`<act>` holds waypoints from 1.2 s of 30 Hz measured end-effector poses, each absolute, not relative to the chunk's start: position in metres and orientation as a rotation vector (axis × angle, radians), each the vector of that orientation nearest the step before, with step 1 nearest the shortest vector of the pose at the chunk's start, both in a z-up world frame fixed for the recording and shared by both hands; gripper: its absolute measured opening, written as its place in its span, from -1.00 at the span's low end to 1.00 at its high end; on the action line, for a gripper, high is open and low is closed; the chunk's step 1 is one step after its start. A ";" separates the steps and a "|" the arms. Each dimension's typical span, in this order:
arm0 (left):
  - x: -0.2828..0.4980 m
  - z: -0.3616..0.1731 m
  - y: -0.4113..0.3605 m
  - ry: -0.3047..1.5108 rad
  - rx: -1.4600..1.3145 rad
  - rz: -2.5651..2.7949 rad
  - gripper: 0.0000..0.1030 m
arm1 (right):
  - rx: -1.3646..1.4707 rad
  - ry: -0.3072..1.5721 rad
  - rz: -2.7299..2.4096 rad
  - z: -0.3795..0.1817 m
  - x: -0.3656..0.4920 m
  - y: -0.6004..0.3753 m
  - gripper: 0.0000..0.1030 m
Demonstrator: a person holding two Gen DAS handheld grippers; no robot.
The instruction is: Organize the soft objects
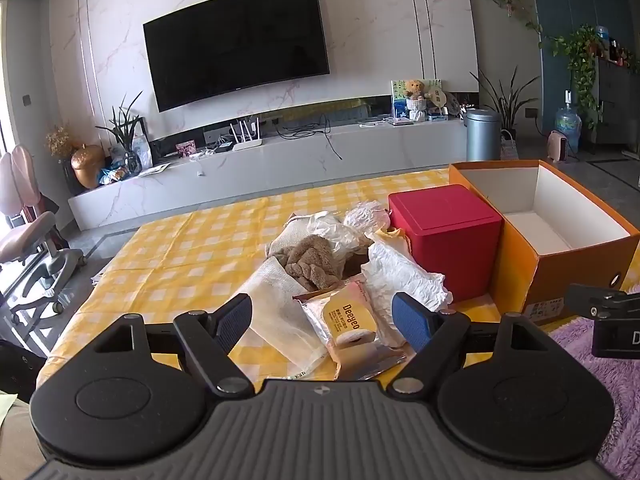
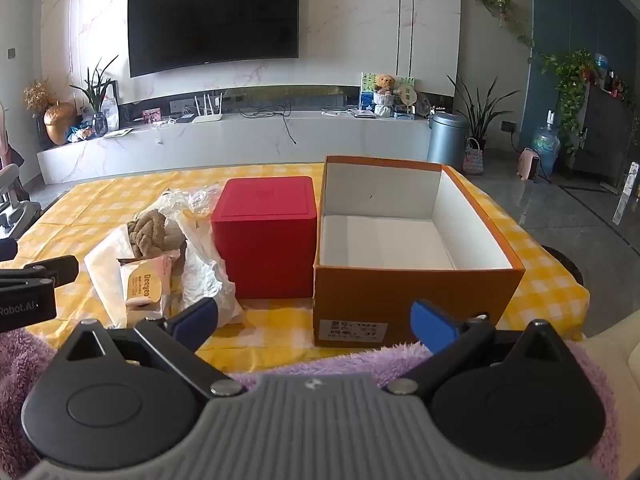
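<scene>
With both the left gripper (image 1: 322, 320) and right gripper (image 2: 314, 318) spread wide and empty, the slick wipes pack (image 1: 352, 326) may slip when pinched, dragging the tissue (image 1: 400, 276) off the pile short of the box (image 2: 416, 284).

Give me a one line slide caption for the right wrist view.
Open right gripper faces an empty orange box beside a red box and piled soft items.

Bright daylight, sharp focus, soft shadows — fisheye-bent edges, dark corners
</scene>
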State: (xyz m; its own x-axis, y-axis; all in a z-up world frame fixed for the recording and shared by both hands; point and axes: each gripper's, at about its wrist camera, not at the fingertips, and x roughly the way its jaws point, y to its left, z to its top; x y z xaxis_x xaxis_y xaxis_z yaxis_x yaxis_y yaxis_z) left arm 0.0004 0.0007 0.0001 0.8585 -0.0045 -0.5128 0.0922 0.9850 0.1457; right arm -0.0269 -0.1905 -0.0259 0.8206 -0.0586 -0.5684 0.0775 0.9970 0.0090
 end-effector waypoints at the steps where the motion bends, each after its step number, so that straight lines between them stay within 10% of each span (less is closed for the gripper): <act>1: 0.001 0.000 0.001 0.539 0.162 -0.051 0.76 | 0.030 0.606 -0.073 -0.026 -0.027 -0.190 0.95; 36: -0.002 0.000 -0.001 0.577 0.171 -0.076 0.66 | 0.007 0.643 -0.083 -0.027 -0.026 -0.187 0.95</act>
State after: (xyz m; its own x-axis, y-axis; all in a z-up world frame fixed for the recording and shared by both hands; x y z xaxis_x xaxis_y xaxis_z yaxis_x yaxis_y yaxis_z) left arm -0.0017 -0.0014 -0.0003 0.8356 -0.0238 -0.5488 0.1197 0.9829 0.1398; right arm -0.0258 -0.1870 -0.0268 0.7969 -0.0754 -0.5994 0.0795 0.9966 -0.0198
